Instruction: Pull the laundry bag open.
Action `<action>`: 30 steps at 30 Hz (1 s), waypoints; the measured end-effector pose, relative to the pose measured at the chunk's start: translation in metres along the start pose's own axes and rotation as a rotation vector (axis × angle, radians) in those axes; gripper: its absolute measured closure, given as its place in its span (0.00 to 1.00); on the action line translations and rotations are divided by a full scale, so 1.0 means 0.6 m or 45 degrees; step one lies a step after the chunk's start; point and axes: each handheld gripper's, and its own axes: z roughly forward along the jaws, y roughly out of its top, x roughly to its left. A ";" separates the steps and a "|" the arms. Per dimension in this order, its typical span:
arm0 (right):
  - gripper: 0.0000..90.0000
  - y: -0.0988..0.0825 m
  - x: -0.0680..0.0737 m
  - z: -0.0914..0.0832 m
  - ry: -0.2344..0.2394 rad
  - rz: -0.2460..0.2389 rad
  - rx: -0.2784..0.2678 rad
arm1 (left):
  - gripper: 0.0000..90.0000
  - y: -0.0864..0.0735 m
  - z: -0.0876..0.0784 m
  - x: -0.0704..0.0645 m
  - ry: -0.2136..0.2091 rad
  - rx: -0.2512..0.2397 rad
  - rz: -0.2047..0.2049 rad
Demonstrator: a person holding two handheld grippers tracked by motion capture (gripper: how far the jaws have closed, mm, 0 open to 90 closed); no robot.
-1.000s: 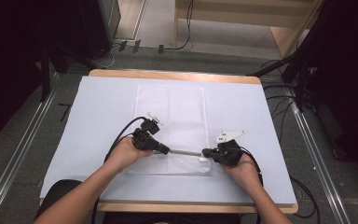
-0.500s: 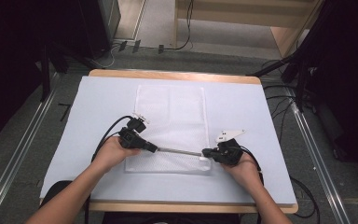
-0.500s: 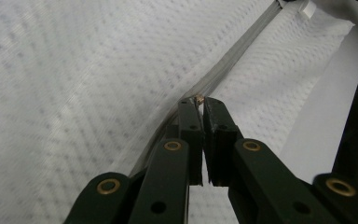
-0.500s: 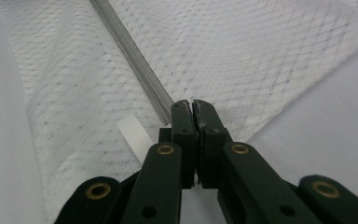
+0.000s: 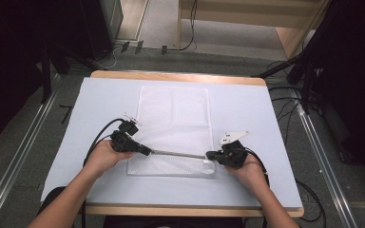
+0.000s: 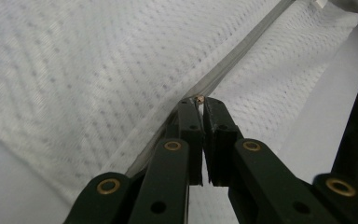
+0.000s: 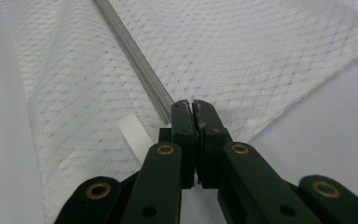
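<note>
Between both tongs (image 5: 148, 151) (image 5: 210, 155), the mesh bag's zipper (image 5: 178, 153) stretches taut.

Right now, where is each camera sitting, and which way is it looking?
High view: above the person's side, looking forward and down on the table and white mesh bag; both forearms and hands come in from below.
Left gripper view: riding the left hand-held gripper, looking along its black jaws, shut on the zipper pull.
Right gripper view: riding the right hand-held gripper, looking along its shut jaws at the zipper's end.
Shared: both gripper views show the bag's zipper, also seen from above.
</note>
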 end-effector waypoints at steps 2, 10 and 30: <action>1.00 0.001 -0.001 0.000 0.004 -0.001 0.004 | 0.98 -0.005 -0.005 0.005 0.002 -0.017 -0.018; 0.99 0.001 -0.003 0.000 0.017 -0.022 0.003 | 0.98 -0.019 -0.019 0.011 0.058 -0.027 -0.031; 0.99 0.003 -0.014 0.001 0.077 -0.041 0.011 | 0.98 -0.067 -0.071 0.055 0.085 -0.072 -0.147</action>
